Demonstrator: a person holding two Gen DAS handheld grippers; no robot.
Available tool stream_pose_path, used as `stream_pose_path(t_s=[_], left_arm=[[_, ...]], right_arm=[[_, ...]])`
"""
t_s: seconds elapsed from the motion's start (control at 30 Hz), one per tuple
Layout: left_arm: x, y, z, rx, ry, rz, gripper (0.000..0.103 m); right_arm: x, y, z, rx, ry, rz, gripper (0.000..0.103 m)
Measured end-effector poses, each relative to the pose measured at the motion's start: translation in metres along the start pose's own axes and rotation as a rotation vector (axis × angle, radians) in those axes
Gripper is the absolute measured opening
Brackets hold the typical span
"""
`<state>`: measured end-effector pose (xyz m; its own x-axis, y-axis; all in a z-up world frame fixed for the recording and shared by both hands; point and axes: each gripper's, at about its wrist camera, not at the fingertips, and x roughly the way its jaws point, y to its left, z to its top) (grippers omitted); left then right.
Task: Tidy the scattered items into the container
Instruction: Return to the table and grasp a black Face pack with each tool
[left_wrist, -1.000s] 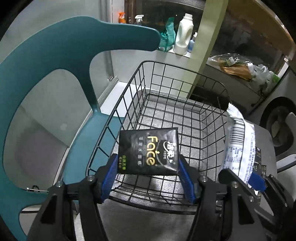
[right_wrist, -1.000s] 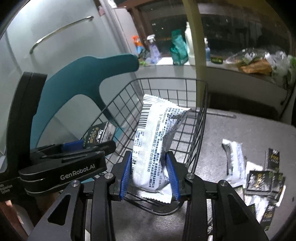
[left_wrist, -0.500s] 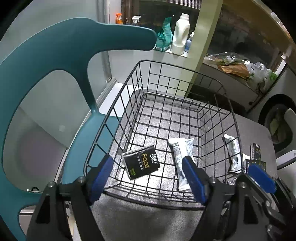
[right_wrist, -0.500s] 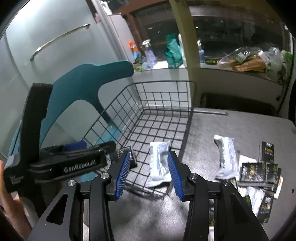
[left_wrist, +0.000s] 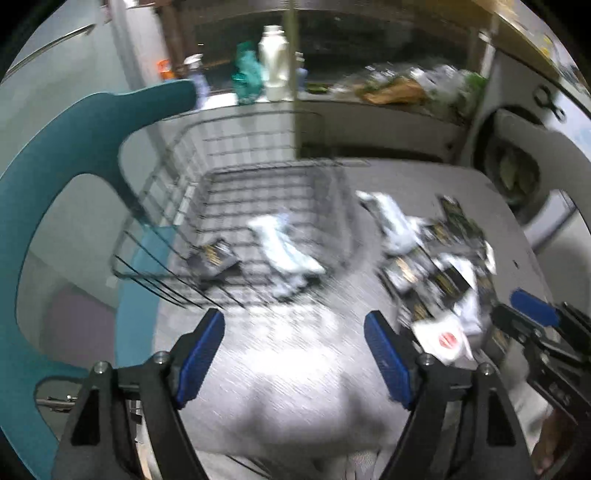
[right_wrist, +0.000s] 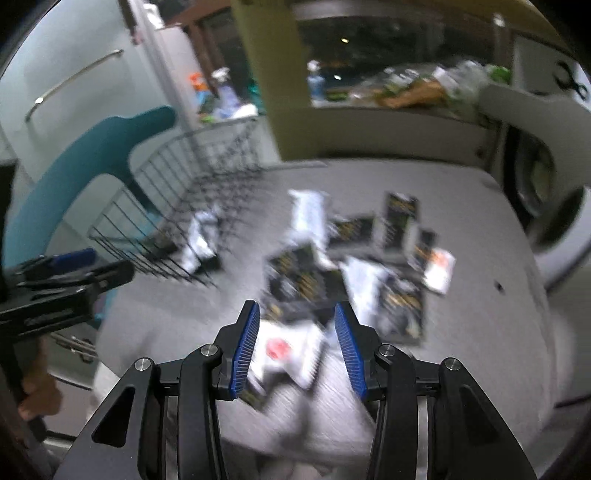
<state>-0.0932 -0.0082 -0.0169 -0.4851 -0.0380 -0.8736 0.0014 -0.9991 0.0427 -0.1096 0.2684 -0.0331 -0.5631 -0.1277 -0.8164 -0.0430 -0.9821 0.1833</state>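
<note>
— Grey, speckled tabletop (left_wrist: 295, 369) under both cameras, everything smeared by motion. Where are the task's things?

— The black wire basket (left_wrist: 266, 184) stands on it at about eleven o'clock in the left wrist view. Two items lie inside: one white packet (left_wrist: 284, 251) and one black sachet (left_wrist: 214, 256) just beside it at nine o'clock.

— And what is outside?

— A heap of loose sachets and packets (right_wrist: 347, 273) on the tabletop at three o'clock from the basket, black ones and white ones overlapping. Too blurred to count.

— The grippers?

— The left gripper (left_wrist: 294, 341) has its blue fingers (left_wrist: 201, 354) wide apart, nothing between them, over bare tabletop. The right gripper (right_wrist: 295, 339) has its fingers apart too, gripping nothing, over a white sachet with a red mark (right_wrist: 284, 350) at the heap's near edge.

— Around that?

— One teal chair (left_wrist: 74, 147) at nine o'clock, touching the basket's side. At twelve, a ledge with bottles (left_wrist: 273, 62), one clearly white; at two o'clock, a washing machine door (right_wrist: 535, 192).
</note>
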Motion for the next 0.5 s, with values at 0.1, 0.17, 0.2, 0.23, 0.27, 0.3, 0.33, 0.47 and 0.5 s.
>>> stream_pose_path(t_s=[0.1, 0.17, 0.2, 0.23, 0.27, 0.3, 0.33, 0.47, 0.5], left_arm=[[0.009, -0.028, -0.016, 0.049, 0.028, -0.013, 0.080], [0.025, -0.045, -0.027, 0.076, 0.074, -0.034, 0.080], [0.034, -0.053, -0.033, 0.083, 0.100, -0.044, 0.080], [0.041, -0.059, -0.037, 0.086, 0.119, -0.049, 0.080], [0.046, -0.065, -0.041, 0.089, 0.133, -0.056, 0.080], [0.051, -0.069, -0.044, 0.090, 0.144, -0.065, 0.080], [0.056, -0.075, -0.048, 0.094, 0.153, -0.069, 0.080], [0.067, -0.087, -0.053, 0.105, 0.177, -0.075, 0.080], [0.070, -0.089, -0.053, 0.108, 0.178, -0.074, 0.080]], right_arm=[[0.004, -0.022, -0.017, 0.057, 0.045, -0.028, 0.043], [0.013, -0.039, -0.030, 0.117, 0.081, -0.032, 0.044], [0.016, -0.046, -0.034, 0.137, 0.089, -0.034, 0.044], [0.020, -0.055, -0.038, 0.171, 0.100, -0.036, 0.044], [0.022, -0.058, -0.041, 0.189, 0.104, -0.033, 0.044], [0.025, -0.058, -0.041, 0.193, 0.107, -0.032, 0.044], [0.027, -0.061, -0.041, 0.196, 0.110, -0.035, 0.044], [0.036, -0.066, -0.043, 0.220, 0.116, -0.030, 0.044], [0.040, -0.063, -0.041, 0.224, 0.117, -0.036, 0.044]])
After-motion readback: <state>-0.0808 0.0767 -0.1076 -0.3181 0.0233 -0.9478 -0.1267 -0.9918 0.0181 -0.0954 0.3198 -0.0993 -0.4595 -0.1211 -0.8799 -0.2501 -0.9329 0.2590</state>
